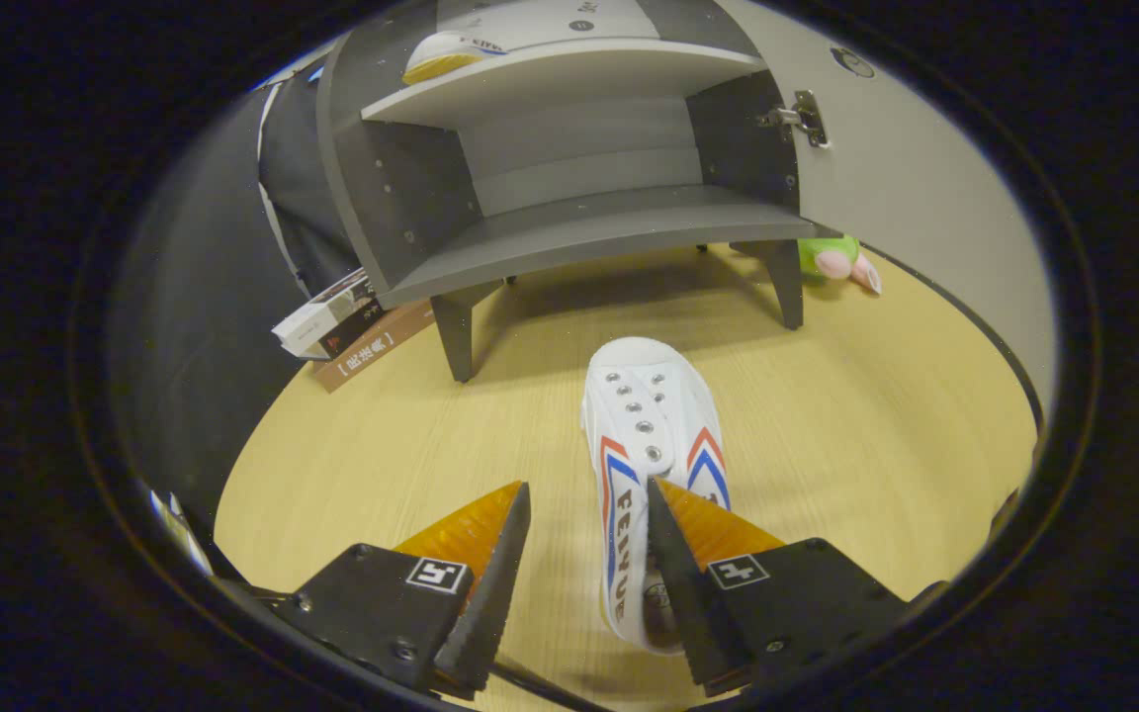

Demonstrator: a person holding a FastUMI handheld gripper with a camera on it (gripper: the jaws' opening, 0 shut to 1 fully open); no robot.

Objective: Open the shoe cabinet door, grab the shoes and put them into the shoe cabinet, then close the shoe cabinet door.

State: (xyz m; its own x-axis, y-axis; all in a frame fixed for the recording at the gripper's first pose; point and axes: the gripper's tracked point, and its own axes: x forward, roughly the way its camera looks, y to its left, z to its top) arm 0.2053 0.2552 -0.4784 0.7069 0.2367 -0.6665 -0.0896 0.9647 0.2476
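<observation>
Shoe [651,435] btwn open hand-held gripper [587,504] fingers, maybe touching right one.

"FEIYUE" along the white shoe [651,445] side (book-spine characters unreadable)

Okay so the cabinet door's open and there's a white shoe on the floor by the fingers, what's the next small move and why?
Probably shift the gripper slightly right, then close. Its fingers are open, but the white shoe lies off-centre in the gap, against the right finger and well clear of the left one. Centring it should let both fingers press its sides before lifting toward the cabinet shelf beyond.
</observation>
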